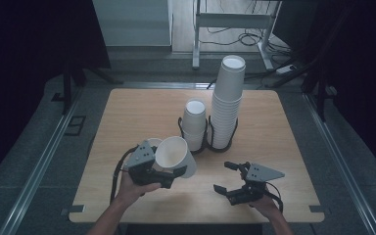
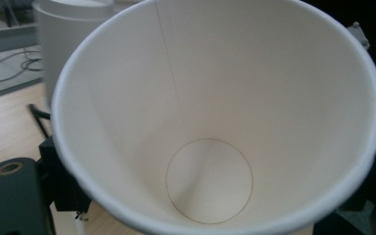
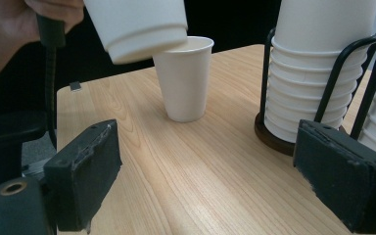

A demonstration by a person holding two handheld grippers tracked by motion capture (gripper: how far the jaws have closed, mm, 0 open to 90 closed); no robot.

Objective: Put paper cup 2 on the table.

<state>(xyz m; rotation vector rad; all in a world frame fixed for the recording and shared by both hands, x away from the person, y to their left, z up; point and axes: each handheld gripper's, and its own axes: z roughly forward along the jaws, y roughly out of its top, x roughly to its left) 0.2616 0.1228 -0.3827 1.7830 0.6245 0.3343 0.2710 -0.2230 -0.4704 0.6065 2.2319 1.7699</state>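
One paper cup (image 1: pixel 175 155) is held in the left tool (image 1: pixel 169 176), tilted so that its open mouth faces the camera above; it hangs over the near left part of the counter (image 1: pixel 142 105), clear of the wood. Seen from the right tool's camera, its base (image 3: pixel 144 41) sits just above and in front of the rim of a second cup (image 3: pixel 185 78) standing upright on the counter. The left tool's jaws are partly closed and clamp the cup's wall near the rim; the left tool's camera looks straight down the cup's inside (image 2: pixel 210 181) to its round bottom.

The step in hand appears to be nesting the held cup into the standing one. To do it well, the held cup should be turned upright, centred over the lower rim, then lowered straight so the thin wall is not dented. The right tool (image 1: pixel 231 177) hovers near the counter's front right with wide, empty jaws and could steady the standing cup.

Two stacks of cups, short (image 1: pixel 194 125) and tall (image 1: pixel 226 103), stand in a black wire rack (image 1: pixel 206 142) beyond.

The pads' exact contact with the held cup is hidden behind it. The high view shows little of the standing cup, masked by the left tool. The rack's base is partly cut off.
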